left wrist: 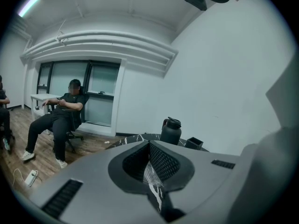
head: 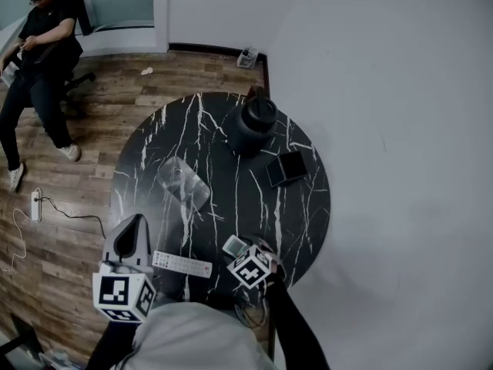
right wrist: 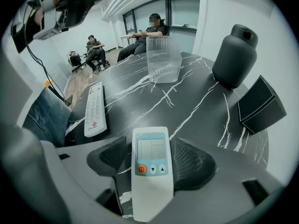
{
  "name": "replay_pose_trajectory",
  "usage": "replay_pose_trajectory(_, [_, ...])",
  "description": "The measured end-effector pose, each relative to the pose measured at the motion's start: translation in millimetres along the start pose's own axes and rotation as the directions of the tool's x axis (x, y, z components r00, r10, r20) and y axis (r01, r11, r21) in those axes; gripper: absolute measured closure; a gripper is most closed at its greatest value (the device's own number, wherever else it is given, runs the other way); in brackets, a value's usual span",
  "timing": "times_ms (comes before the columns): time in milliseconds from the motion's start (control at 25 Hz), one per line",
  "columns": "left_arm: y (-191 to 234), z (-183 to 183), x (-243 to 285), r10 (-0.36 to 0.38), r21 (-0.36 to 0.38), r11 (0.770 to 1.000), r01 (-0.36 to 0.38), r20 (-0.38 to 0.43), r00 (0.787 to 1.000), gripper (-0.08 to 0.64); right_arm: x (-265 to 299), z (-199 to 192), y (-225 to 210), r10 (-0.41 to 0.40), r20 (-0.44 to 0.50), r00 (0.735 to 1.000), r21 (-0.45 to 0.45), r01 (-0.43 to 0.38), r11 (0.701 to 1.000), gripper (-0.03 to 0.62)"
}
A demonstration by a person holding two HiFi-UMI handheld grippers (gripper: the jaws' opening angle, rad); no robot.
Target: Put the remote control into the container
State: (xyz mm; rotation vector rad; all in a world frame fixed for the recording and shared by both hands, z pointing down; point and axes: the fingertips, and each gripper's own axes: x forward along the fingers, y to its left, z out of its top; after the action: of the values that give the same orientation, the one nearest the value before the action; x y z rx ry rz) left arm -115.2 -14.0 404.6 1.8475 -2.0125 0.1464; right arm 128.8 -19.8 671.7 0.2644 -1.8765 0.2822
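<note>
**Marble table stands beside a white wall in a quiet office**

The round black top, veined in white, sits on a wood-plank floor. Dark-framed windows line the far side under a glowing ceiling strip light. A person sits in an office chair, and a white power strip lies on the boards.

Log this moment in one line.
right tongs: flanking small remote, grip unclear | left tongs: shut, empty | long remote: on table | container: upright, empty
</note>
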Motion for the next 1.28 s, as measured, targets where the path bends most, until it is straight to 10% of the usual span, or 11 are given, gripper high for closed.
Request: replay_pose_trajectory(1280, [4, 0, 2, 0.012, 0.003, 1.0, -0.012, -0.003, 1.0, 0.551, 9, -1, -2, -0.01, -0.074, 0.997, -0.04, 0.007, 0.999, 0.31])
